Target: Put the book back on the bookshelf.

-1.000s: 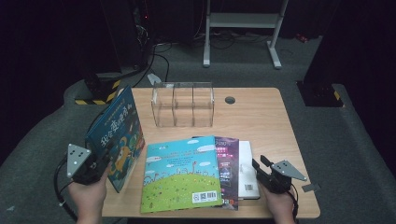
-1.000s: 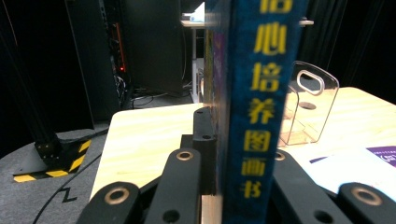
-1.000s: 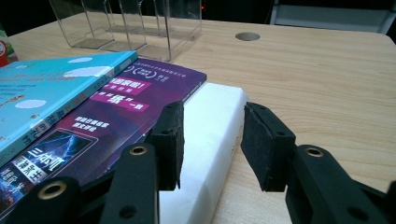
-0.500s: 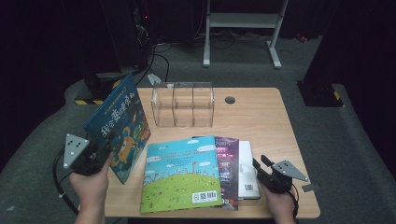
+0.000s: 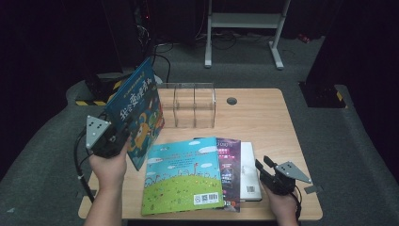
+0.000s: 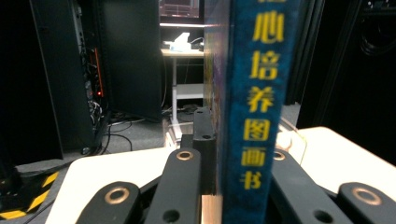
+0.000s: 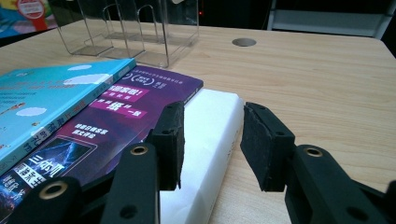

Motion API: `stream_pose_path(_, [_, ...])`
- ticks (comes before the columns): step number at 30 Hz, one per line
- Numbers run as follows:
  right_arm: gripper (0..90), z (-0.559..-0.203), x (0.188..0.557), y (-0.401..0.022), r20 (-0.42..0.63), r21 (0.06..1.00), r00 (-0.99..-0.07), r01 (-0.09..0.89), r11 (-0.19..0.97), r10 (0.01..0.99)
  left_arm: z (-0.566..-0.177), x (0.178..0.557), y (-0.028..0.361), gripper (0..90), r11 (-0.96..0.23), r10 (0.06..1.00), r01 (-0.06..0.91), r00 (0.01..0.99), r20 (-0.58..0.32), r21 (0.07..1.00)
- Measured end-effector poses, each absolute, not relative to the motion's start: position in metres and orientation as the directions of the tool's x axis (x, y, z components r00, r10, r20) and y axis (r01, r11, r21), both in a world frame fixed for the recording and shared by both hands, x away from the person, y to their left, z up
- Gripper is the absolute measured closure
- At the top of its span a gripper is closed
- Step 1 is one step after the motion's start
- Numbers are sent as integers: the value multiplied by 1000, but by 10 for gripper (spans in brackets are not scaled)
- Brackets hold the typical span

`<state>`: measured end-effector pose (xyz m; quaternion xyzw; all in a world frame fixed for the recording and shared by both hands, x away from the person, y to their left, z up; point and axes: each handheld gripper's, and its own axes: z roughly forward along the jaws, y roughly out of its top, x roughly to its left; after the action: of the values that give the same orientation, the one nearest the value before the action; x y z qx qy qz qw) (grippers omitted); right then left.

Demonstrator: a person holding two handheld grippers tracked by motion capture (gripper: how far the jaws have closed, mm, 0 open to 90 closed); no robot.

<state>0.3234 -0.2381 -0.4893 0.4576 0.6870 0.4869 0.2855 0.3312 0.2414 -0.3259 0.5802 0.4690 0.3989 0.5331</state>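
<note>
Blue picture book (image 5: 136,106) stands tilted in the air over the table's (image 5: 263,113) left edge, clamped by its lower end between the jaws of the left gripper (image 5: 113,136), just left of the clear rack (image 5: 194,104). Yellow Chinese characters run down its spine (image 6: 259,93), reading 培养图画书. Right gripper (image 5: 266,170) rests half open, holding nothing, over the white book (image 7: 212,126).

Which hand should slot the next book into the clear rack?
Left. Its gripper is shut on the blue book, raised beside the rack. The right gripper sits open by the stack's white book.
</note>
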Motion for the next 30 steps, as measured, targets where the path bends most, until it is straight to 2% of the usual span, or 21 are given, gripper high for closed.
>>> stream_pose_path(5, [593,-490,322,-241,59,932,-415,350,100,908,-322,346,227,833,-20,972,111,234,-6,994])
stream_pose_path(9, [594,-489,321,-243,62,931,-412,351,96,909,-321,361,220,833,-11,974,111,227,-15,994])
stream_pose_path(23, [596,-487,320,-245,71,935,-405,345,80,911,-330,415,218,833,8,989,143,142,-28,990])
stream_pose_path(30, [597,-488,319,-247,78,935,-403,346,73,912,-338,437,211,833,-12,993,147,121,-6,989])
